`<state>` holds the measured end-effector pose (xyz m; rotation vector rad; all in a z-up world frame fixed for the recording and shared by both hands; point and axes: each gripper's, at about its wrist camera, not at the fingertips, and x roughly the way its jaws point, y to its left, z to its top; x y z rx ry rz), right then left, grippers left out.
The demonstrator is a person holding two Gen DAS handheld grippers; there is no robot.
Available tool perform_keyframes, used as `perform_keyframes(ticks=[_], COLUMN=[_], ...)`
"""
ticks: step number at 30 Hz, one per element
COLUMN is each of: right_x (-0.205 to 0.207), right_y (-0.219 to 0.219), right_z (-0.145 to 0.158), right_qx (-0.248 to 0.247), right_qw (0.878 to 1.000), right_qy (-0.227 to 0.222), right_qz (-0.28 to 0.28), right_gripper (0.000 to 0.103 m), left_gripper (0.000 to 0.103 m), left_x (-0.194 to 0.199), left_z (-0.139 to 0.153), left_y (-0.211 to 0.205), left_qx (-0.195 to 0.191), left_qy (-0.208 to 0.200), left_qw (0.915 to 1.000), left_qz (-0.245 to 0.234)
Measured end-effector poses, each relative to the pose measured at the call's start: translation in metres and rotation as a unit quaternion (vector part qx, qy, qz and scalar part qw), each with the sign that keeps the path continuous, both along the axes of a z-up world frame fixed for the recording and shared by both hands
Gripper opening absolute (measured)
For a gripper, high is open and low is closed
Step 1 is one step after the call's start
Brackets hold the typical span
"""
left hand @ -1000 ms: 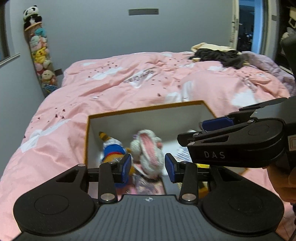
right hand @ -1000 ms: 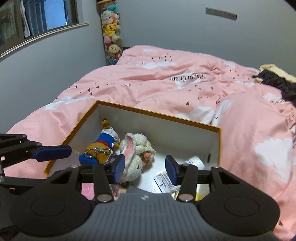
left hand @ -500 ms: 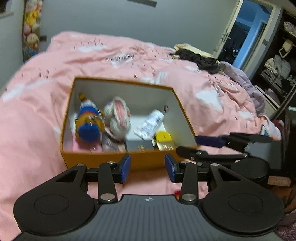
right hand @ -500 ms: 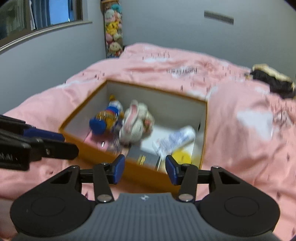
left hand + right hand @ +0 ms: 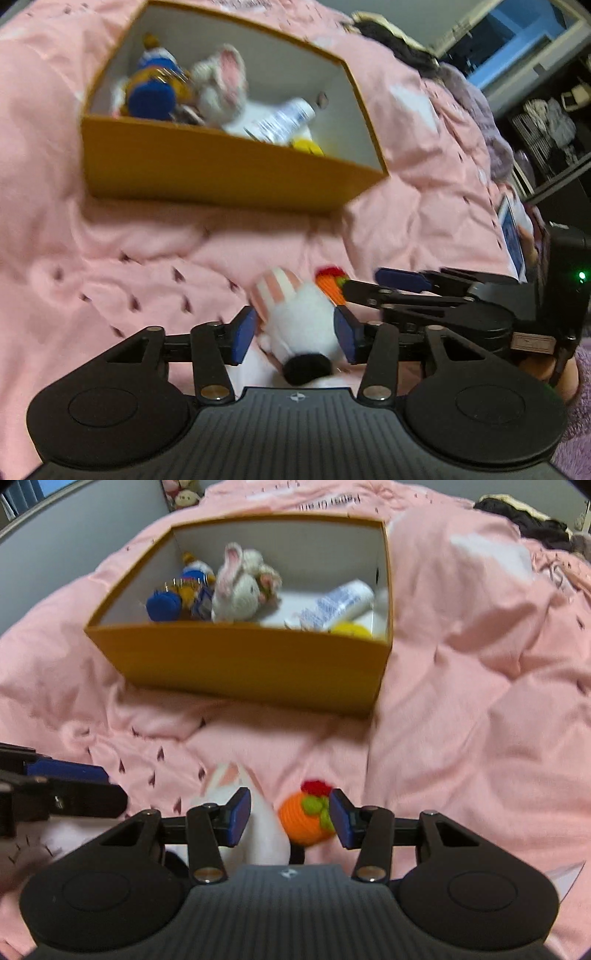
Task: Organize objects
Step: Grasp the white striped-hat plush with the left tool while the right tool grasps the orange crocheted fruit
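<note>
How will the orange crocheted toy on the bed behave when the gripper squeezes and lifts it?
The orange crocheted toy looks like soft yarn, so it probably compresses and weighs little. Its round body may roll on the pink duvet if nudged. The right gripper stands open around it.

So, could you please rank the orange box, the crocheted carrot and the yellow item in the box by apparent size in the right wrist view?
1. orange box
2. crocheted carrot, though nearness enlarges it
3. yellow item, partly hidden
</note>
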<state>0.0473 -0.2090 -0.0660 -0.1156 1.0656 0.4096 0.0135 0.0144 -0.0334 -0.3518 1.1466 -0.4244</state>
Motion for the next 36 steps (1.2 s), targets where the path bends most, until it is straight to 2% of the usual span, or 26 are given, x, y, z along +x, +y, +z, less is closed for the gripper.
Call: perform_keyframes(ticks=[4, 7, 12, 16, 18, 20, 22, 27, 30, 36], right_x=[-0.006, -0.006, -0.004, -0.005, -0.002, 0.003, 0.004, 0.006, 0.007, 0.005], right_y=[-0.004, -0.013, -0.02, -0.012, -0.014, -0.021, -0.024, -0.026, -0.025, -0.022], right_z=[-0.012, -0.014, -0.023, -0.033, -0.035, -0.036, -0.036, -0.035, -0.035, -0.025], right_qx=[0.008, 0.002, -0.018, -0.029, -0.036, -0.031, -0.033, -0.037, -0.039, -0.039], right_qw=[1.0, 1.0, 0.999, 0.998, 0.998, 0.997, 0.997, 0.998, 0.998, 0.999], right_qy=[0.029, 0.029, 0.042, 0.053, 0.054, 0.059, 0.055, 0.047, 0.044, 0.013], right_qz=[-0.002, -0.013, -0.022, -0.006, -0.011, -0.025, -0.033, -0.037, -0.033, -0.022], right_gripper=[0.046, 0.037, 0.037, 0.035, 0.036, 0.036, 0.038, 0.04, 0.042, 0.043], left_gripper=[0.057, 0.057, 0.057, 0.059, 0.061, 0.07, 0.072, 0.072, 0.068, 0.064], left_x=[0.003, 0.007, 0.012, 0.017, 0.02, 0.024, 0.027, 0.028, 0.026, 0.016], left_z=[-0.017, -0.031, -0.049, -0.059, -0.063, -0.07, -0.079, -0.081, -0.078, -0.058], left_y=[-0.014, -0.022, -0.029, -0.037, -0.039, -0.041, -0.042, -0.045, -0.044, -0.038], left_qx=[-0.009, 0.007, -0.017, -0.002, -0.004, -0.011, -0.017, -0.011, -0.011, 0.004], left_qy=[0.029, 0.05, 0.089, 0.102, 0.104, 0.113, 0.127, 0.125, 0.119, 0.087], left_qw=[0.9995, 0.9987, 0.9958, 0.9947, 0.9944, 0.9933, 0.9915, 0.9917, 0.9924, 0.9957], left_qz=[-0.001, 0.005, 0.009, 0.015, 0.016, 0.019, 0.025, 0.029, 0.029, 0.032])
